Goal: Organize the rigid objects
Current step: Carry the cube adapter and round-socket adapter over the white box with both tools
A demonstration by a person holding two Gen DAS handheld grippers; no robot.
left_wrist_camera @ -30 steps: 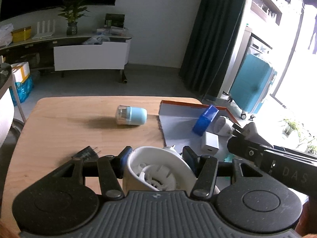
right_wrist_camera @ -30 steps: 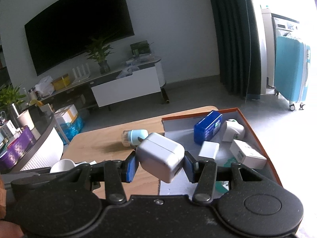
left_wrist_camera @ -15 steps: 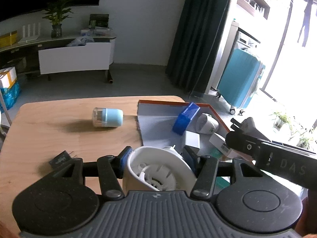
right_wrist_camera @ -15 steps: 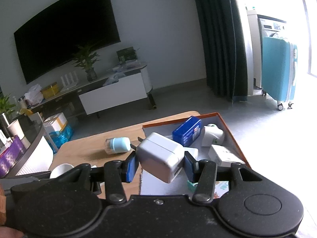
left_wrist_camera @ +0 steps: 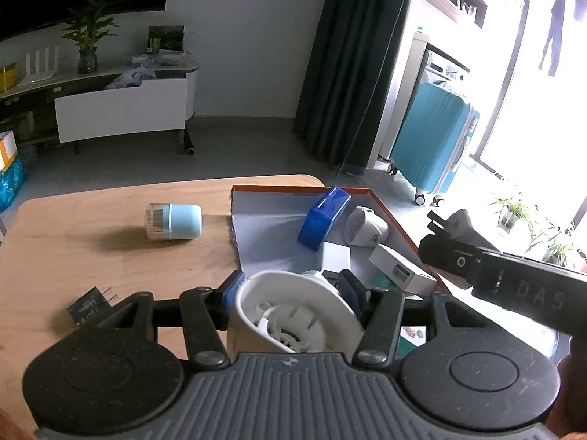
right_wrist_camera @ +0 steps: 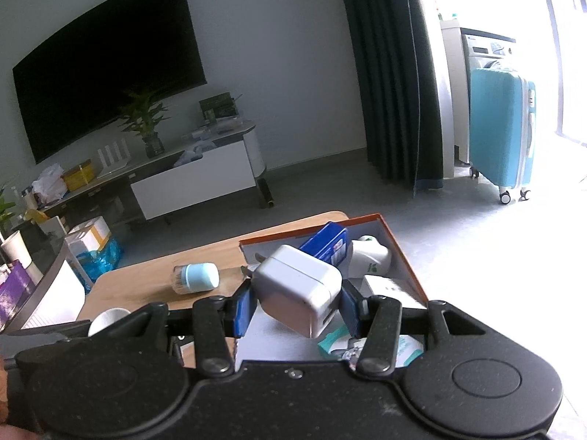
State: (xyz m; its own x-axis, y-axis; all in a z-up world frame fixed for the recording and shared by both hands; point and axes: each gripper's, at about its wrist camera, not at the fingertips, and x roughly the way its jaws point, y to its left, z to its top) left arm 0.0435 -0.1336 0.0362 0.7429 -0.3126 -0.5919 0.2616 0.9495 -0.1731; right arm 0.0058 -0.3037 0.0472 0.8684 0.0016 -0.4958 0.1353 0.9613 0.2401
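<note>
My left gripper [left_wrist_camera: 291, 293] is shut on a white round plastic part [left_wrist_camera: 293, 315] and holds it over the near edge of the orange-rimmed box [left_wrist_camera: 400, 227]. My right gripper [right_wrist_camera: 297, 306] is shut on a white power adapter [right_wrist_camera: 299, 288] and holds it above the same box [right_wrist_camera: 403, 256]. The box holds a blue box [left_wrist_camera: 323, 218], a white cup-shaped item [left_wrist_camera: 365, 225] and white cartons [left_wrist_camera: 401, 269]. A light-blue capped jar [left_wrist_camera: 172, 220] lies on its side on the wooden table [left_wrist_camera: 73, 249], and it also shows in the right wrist view [right_wrist_camera: 196, 277].
A black plug adapter [left_wrist_camera: 90, 302] lies on the table at the near left. The right gripper's body [left_wrist_camera: 513, 286] shows at the right of the left wrist view. A teal suitcase [left_wrist_camera: 433, 146] and a TV cabinet [left_wrist_camera: 121, 108] stand on the floor beyond the table.
Both grippers have moved right toward the box, each with its object still held. The box's contents look nearer and more central now.
</note>
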